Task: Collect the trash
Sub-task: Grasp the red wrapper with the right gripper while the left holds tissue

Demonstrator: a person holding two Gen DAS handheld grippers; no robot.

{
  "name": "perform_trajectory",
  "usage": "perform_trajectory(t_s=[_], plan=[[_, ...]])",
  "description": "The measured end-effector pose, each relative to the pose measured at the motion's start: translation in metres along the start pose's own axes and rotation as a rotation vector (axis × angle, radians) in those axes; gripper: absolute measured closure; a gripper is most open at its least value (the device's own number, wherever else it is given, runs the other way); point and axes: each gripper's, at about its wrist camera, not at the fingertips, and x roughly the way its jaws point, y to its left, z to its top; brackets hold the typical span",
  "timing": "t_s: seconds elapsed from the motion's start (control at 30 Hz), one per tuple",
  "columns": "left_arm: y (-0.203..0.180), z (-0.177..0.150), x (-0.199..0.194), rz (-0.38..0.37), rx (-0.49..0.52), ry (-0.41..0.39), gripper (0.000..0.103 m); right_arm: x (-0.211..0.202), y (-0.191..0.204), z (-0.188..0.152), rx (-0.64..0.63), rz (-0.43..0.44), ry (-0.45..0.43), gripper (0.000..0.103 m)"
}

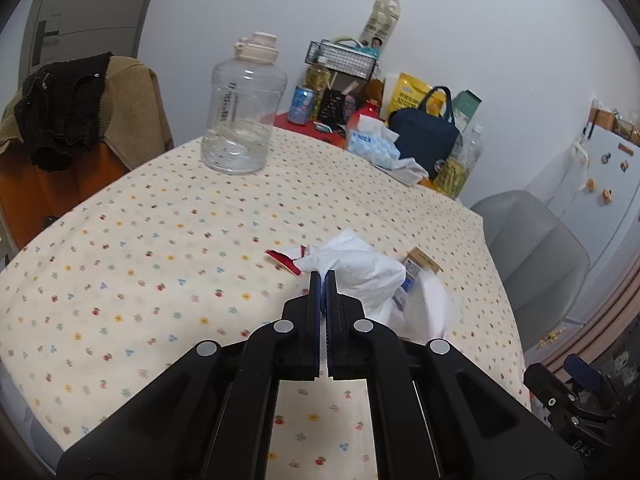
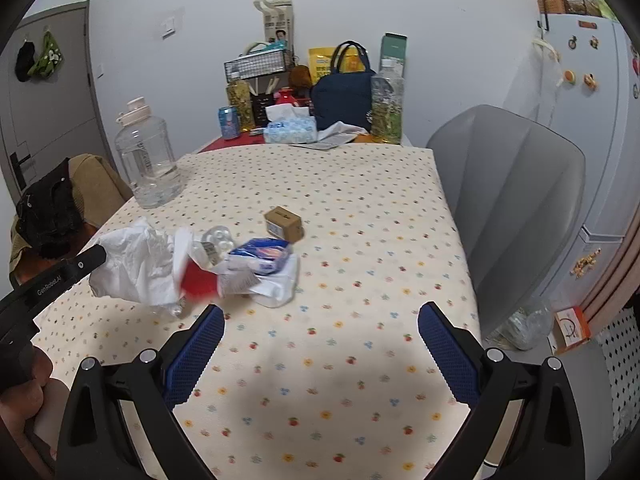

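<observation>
My left gripper (image 1: 323,276) is shut on the edge of a white plastic bag (image 1: 356,270). The right wrist view shows it holding the bag (image 2: 132,264) by its left side, just above the tablecloth. Trash spills at the bag's mouth: a red wrapper (image 2: 198,282), a crushed clear bottle (image 2: 216,240), a blue-and-white packet (image 2: 262,256). A small brown cardboard box (image 2: 283,224) lies just beyond. My right gripper (image 2: 320,344) is open and empty, nearer than the trash pile.
A large clear water jug (image 2: 146,160) stands at the table's far left. Cans, a tissue pack (image 2: 290,128), a navy bag (image 2: 340,92) and jars crowd the back. A grey chair (image 2: 516,192) is on the right, a draped chair (image 2: 60,200) on the left.
</observation>
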Motion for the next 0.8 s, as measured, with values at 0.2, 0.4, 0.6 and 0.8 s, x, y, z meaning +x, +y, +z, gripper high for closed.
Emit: perform_trajectory(t_s=[0.2,0.4,0.6,0.8], plan=[[0.024,0.007,-0.006,0.042,-0.04,-0.025,0.1,0.005,0.024,0.004,-0.037,0.038,0.001,0.008],[0.046,0.003,0.0,0.077,-0.073,-0.013,0.1,0.017,0.045,-0.004,-0.076,0.063,0.04,0.008],[0.055,-0.01,0.017,0.091,-0.081,0.035,0.1,0.032,0.066,-0.012,-0.112,0.086,0.084,0.009],[0.06,-0.019,0.032,0.092,-0.087,0.081,0.1,0.047,0.089,-0.021,-0.145,0.157,0.148,0.031]])
